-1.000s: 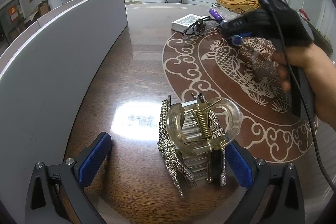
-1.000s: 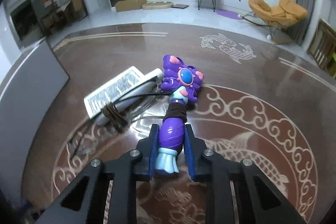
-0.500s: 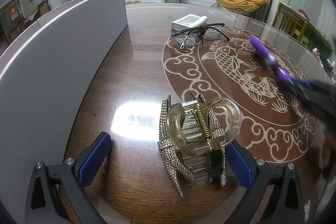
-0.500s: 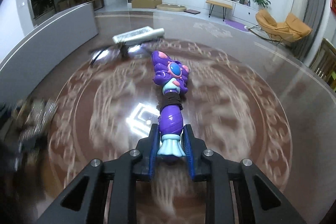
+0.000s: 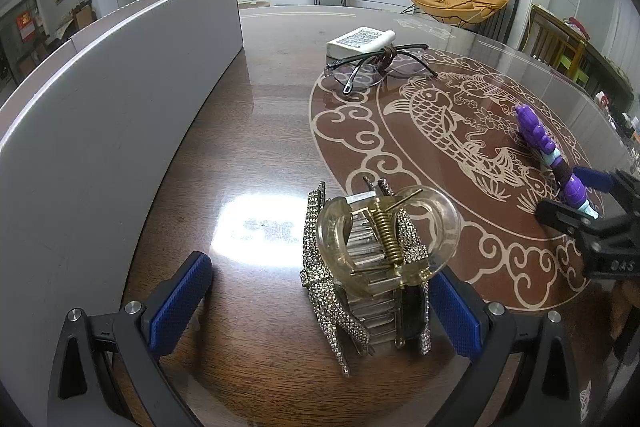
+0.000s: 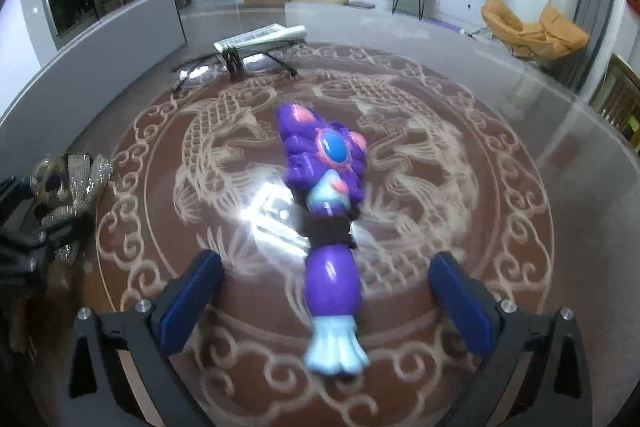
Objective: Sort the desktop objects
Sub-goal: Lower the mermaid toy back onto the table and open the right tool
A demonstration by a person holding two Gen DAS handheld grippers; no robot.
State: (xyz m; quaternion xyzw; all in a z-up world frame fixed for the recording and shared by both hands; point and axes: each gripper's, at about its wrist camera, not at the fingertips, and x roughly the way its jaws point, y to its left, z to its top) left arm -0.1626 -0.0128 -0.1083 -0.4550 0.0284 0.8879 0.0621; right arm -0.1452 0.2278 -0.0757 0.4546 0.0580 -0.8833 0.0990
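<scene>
I see the table (image 5: 260,131), dark wood w/ a round fish pattern, and a grey board (image 5: 120,99) standing along its left side. My left gripper (image 5: 316,311) has its jaws wide apart, nothing gripped; the hair clips (image 5: 372,259) sit on the wood between its pads, right up against the right pad. My right gripper (image 6: 326,291) is opening, jaws wide now; the purple toy (image 6: 328,211) lies between them on the pattern, pads clear of it. Glasses (image 5: 376,67) lie at the far side, just in front of a white box (image 5: 360,41).
</scene>
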